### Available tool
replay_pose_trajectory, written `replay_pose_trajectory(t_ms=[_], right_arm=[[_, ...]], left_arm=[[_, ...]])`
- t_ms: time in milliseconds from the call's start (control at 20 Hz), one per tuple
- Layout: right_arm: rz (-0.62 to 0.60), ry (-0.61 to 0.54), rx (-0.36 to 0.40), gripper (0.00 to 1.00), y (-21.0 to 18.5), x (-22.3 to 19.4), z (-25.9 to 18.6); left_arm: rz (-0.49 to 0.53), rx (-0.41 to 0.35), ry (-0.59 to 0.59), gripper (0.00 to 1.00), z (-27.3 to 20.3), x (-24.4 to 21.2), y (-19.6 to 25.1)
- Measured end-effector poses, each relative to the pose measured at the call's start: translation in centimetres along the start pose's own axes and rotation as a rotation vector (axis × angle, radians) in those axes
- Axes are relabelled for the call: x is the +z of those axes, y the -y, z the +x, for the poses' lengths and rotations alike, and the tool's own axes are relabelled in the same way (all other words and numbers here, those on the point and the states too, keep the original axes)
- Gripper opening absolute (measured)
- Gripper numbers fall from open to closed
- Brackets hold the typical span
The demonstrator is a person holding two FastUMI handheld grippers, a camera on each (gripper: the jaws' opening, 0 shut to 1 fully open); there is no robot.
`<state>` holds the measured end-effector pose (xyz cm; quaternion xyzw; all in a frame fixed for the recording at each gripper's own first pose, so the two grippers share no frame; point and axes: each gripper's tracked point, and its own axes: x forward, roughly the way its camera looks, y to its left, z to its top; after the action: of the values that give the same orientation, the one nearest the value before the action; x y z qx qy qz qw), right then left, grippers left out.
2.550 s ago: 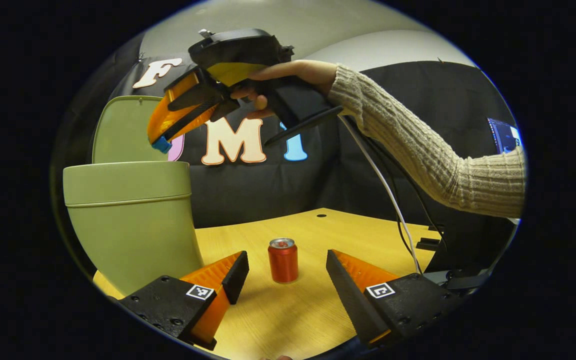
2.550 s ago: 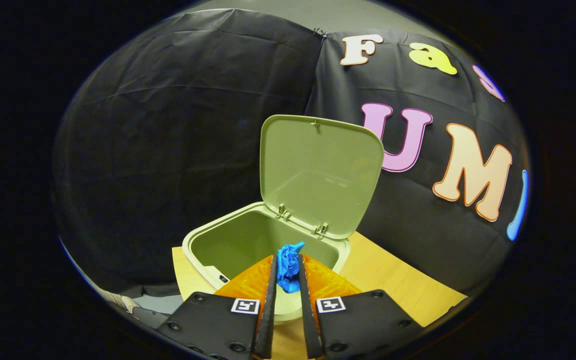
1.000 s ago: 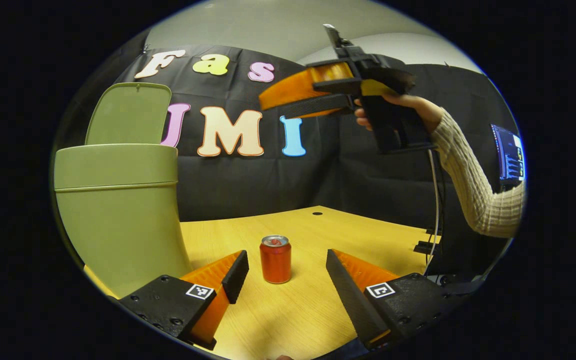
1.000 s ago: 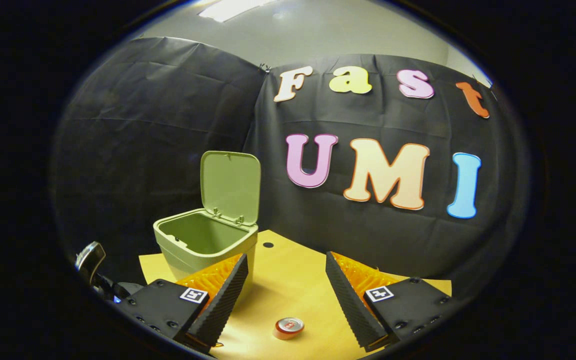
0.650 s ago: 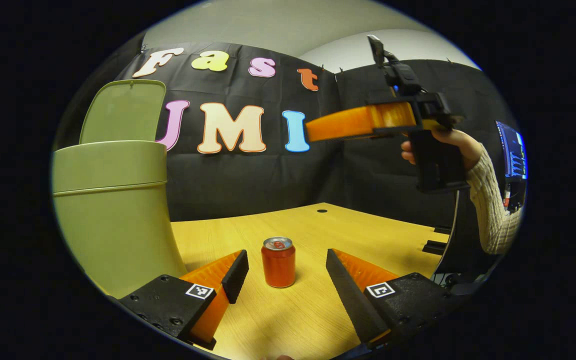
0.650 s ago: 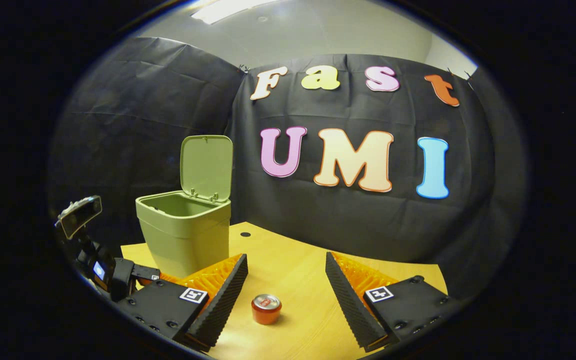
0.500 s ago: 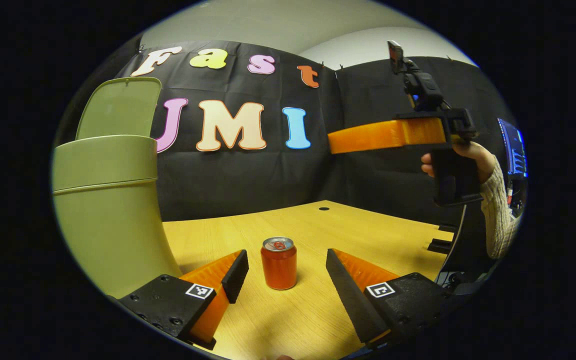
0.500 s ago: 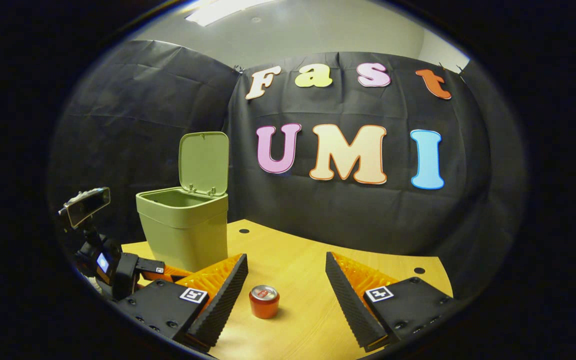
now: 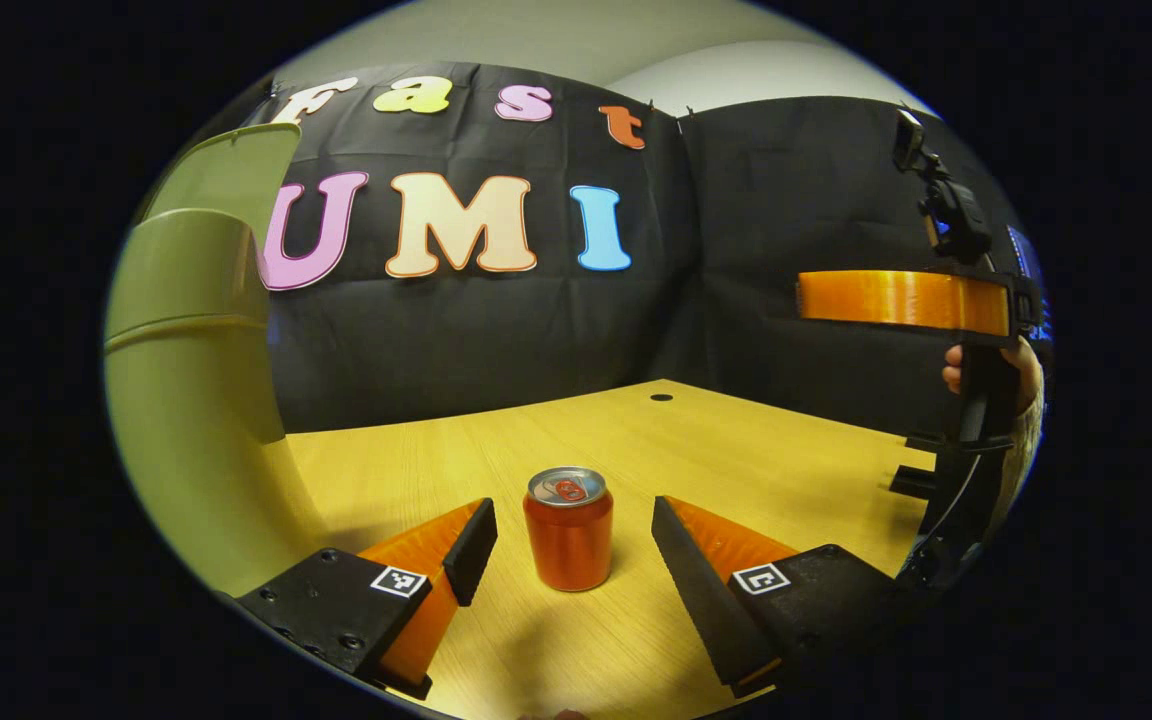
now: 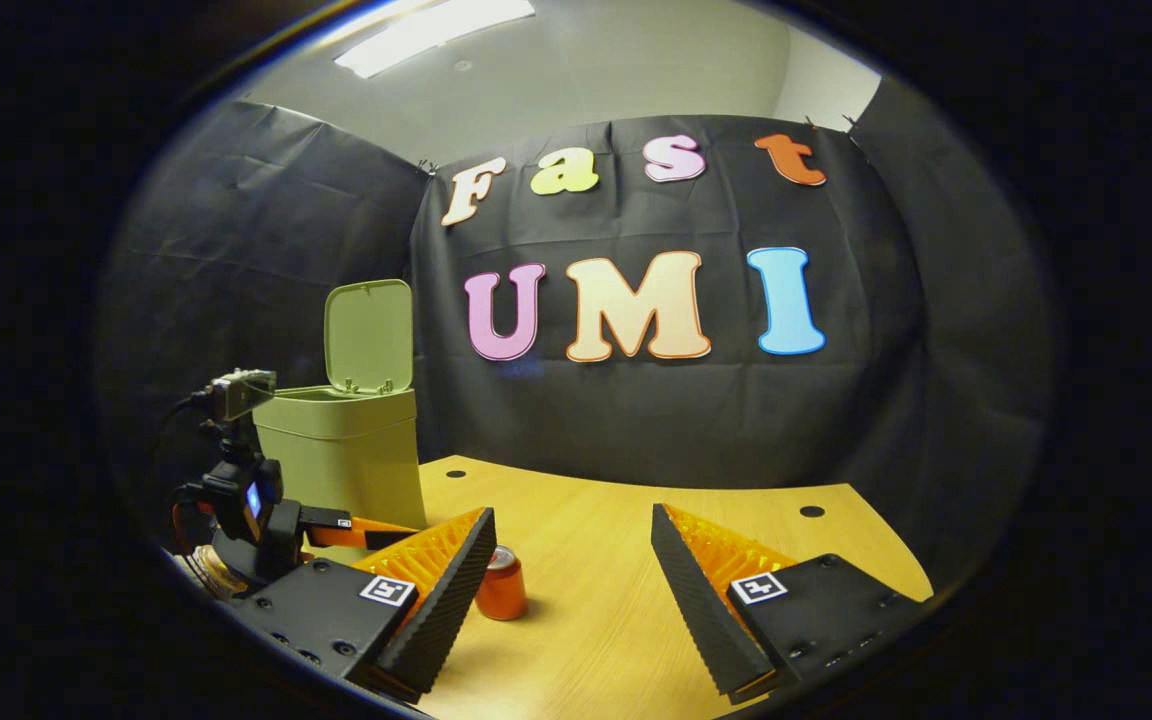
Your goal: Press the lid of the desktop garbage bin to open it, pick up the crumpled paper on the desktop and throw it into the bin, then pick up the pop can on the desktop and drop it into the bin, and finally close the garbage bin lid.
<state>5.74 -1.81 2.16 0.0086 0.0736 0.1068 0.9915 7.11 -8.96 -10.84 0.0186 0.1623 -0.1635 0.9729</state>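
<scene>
Both grippers gape empty: left gripper [image 9: 573, 540] nearer can [image 9: 568, 528]; right gripper [image 10: 573, 560] drawn back from bin [image 10: 346, 450].

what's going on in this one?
Person with two handheld grippers is clearing a desk into a green bin, whose lid stands open. The left gripper, jaws open, frames the upright pop can without touching it. The right gripper hangs open and empty above the desk.
</scene>
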Motion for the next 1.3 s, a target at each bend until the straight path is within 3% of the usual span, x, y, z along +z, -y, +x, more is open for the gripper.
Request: replay_pose_trajectory(t_ms=[300,1300], right_arm=[[-0.008,-0.031,-0.09,0.98,3.3,-2.8,-0.8],[0.033,-0.09,-0.088,0.98,5.0,-6.9,-0.4]], left_arm=[[-0.026,0.017,-0.067,0.95,2.5,-2.0,-0.4],[-0.03,0.056,-0.173,0.95,6.0,-5.2,-1.1]])
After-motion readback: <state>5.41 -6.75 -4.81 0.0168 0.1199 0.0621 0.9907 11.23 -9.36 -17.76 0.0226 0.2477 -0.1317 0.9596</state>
